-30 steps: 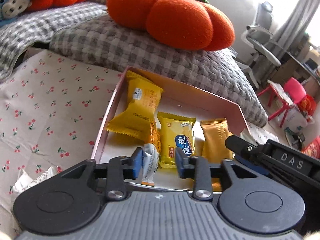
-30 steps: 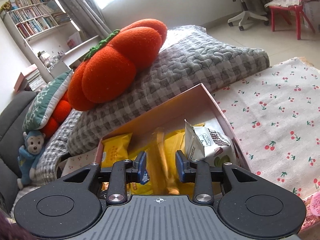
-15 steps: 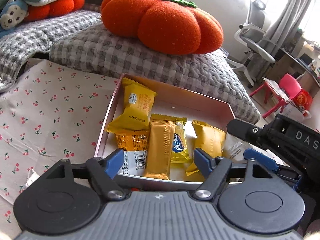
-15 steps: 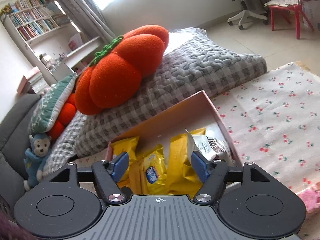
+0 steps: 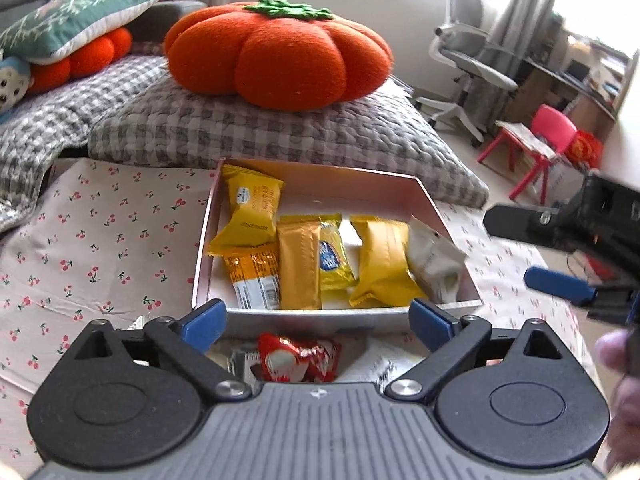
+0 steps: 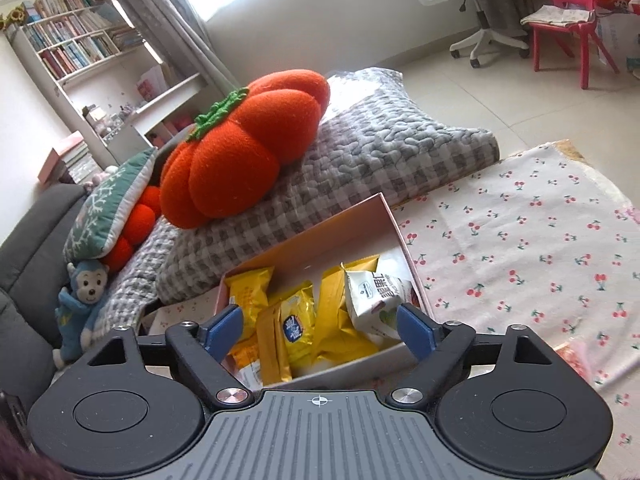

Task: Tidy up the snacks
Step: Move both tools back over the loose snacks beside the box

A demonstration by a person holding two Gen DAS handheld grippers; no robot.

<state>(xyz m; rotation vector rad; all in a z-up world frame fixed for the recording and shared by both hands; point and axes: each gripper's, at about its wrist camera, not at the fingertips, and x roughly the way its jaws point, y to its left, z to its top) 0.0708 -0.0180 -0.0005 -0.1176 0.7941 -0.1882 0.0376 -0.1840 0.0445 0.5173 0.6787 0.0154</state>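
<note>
A pink box (image 5: 320, 182) on a cherry-print cloth holds several yellow snack packets (image 5: 298, 264) and a white milk carton (image 5: 434, 260) at its right end. It also shows in the right wrist view (image 6: 390, 224) with the carton (image 6: 376, 292). My left gripper (image 5: 318, 322) is open and empty, above the box's near wall. A red snack packet (image 5: 298, 360) lies on the cloth just under it, outside the box. My right gripper (image 6: 320, 328) is open and empty above the box's near side; it shows at the right of the left wrist view (image 5: 560, 248).
A big orange pumpkin cushion (image 5: 280, 52) sits on a grey checked quilt (image 5: 256, 132) behind the box. The cherry cloth (image 6: 520, 240) spreads right of the box. An office chair (image 5: 468, 64) and a pink child's chair (image 5: 544, 136) stand beyond.
Both grippers opened and drew back from the box. The left let go of a striped packet and the right let go of a yellow packet; both now lie in the box.
</note>
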